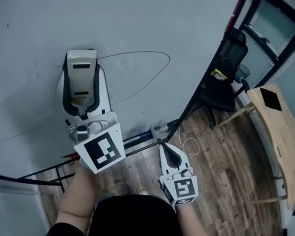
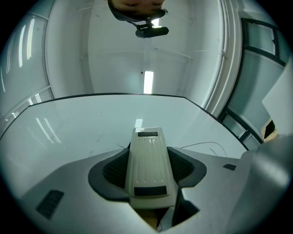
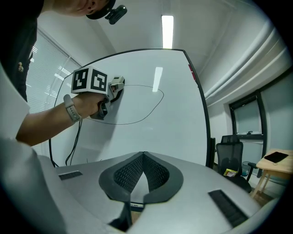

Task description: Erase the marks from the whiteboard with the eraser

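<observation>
Right gripper view shows whole pen loop; left gripper view, a trace. Left gripper's jaws pinch eraser, seemingly against whiteboard. Right gripper's jaws pressed together.

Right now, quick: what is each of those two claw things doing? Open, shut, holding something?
Left gripper: closed on the eraser.
Right gripper: closed, nothing between its jaws.

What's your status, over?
Left claw shut on eraser, against whiteboard. Right claw shut, empty. Curved line unerased. Nothing in the way.
</observation>
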